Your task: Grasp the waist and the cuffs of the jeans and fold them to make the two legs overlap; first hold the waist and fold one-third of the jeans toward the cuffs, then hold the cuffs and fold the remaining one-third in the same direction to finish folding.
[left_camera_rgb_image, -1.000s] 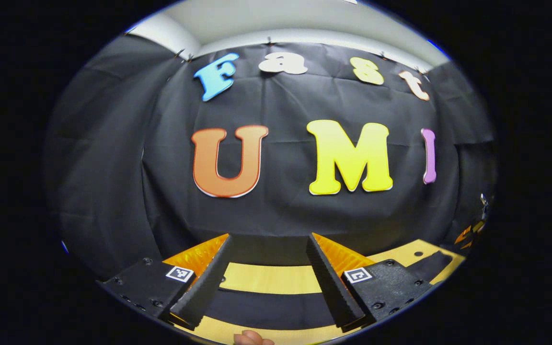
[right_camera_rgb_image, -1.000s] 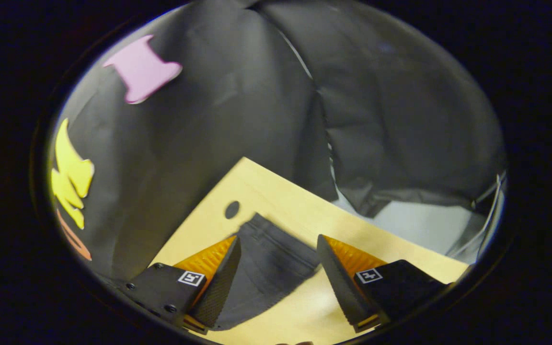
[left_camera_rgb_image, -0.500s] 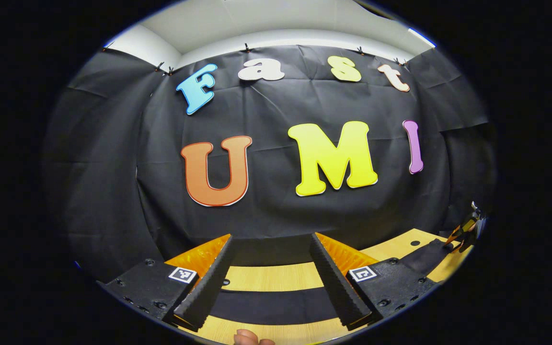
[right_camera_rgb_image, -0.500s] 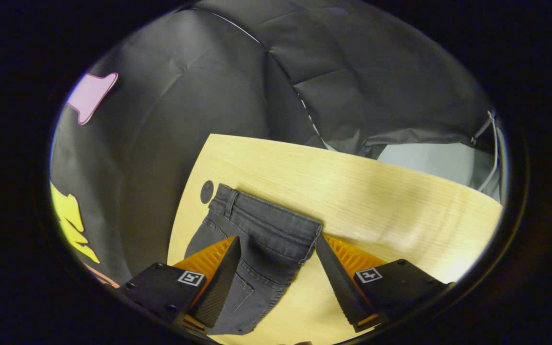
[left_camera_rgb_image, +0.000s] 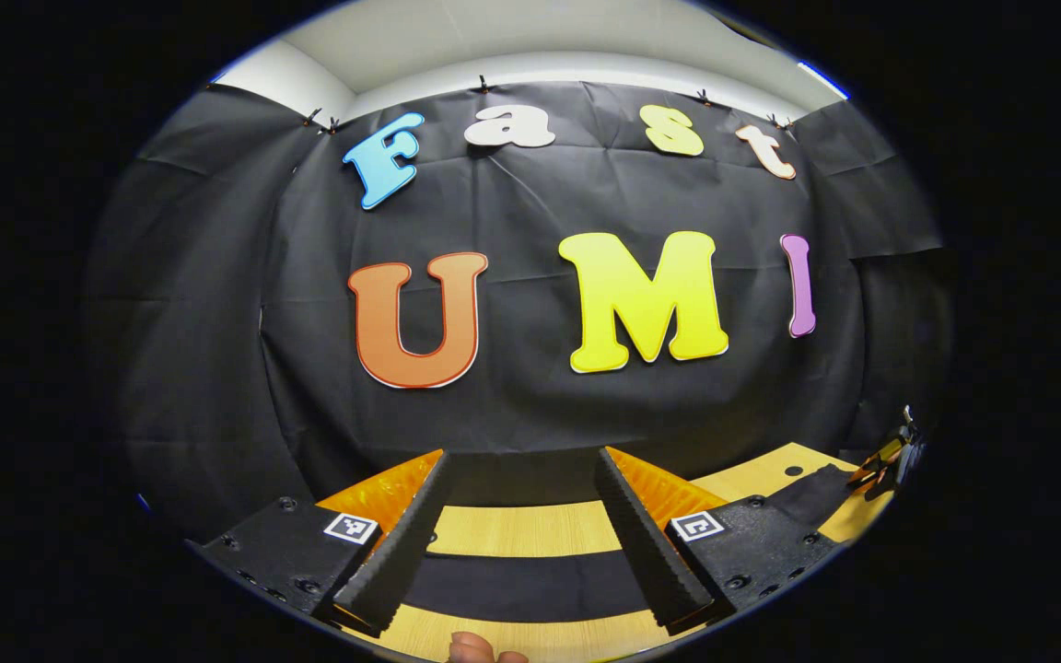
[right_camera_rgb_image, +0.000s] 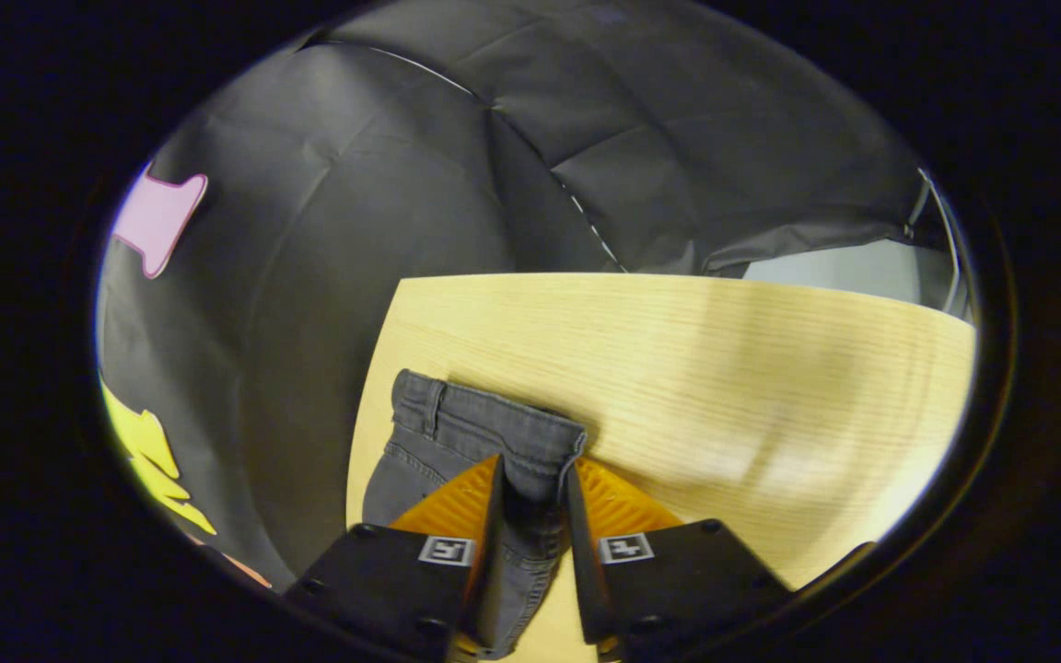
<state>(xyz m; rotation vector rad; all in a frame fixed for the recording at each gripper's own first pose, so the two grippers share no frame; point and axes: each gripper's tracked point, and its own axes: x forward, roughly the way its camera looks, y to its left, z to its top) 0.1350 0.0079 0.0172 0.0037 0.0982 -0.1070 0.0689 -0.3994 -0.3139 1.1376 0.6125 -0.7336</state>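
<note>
Dark grey jeans (right_camera_rgb_image: pixel 457 433) lie on the light wood table (right_camera_rgb_image: pixel 724 368), waist toward its far end. My right gripper (right_camera_rgb_image: pixel 535 465) is shut on the waistband's right corner, and denim bunches between its fingers. In the left gripper view, one dark leg of the jeans (left_camera_rgb_image: pixel 521 585) runs as a band across the table (left_camera_rgb_image: pixel 521 529) under my left gripper (left_camera_rgb_image: pixel 519 456). That gripper hangs open above the band with nothing between its fingers. Far right in that view, the jeans' waist end (left_camera_rgb_image: pixel 811 497) meets the right gripper (left_camera_rgb_image: pixel 888 458).
The black cloth wall stands close behind the table's far edge. A small dark round hole (left_camera_rgb_image: pixel 793 471) sits in the tabletop near the waist. A person's fingertip (left_camera_rgb_image: pixel 484 650) pokes in at the bottom of the left gripper view. Bare wood stretches right of the waist.
My right gripper has come down over the waistband and gone from open to shut on its corner. The left gripper has stayed open and hardly moved.
</note>
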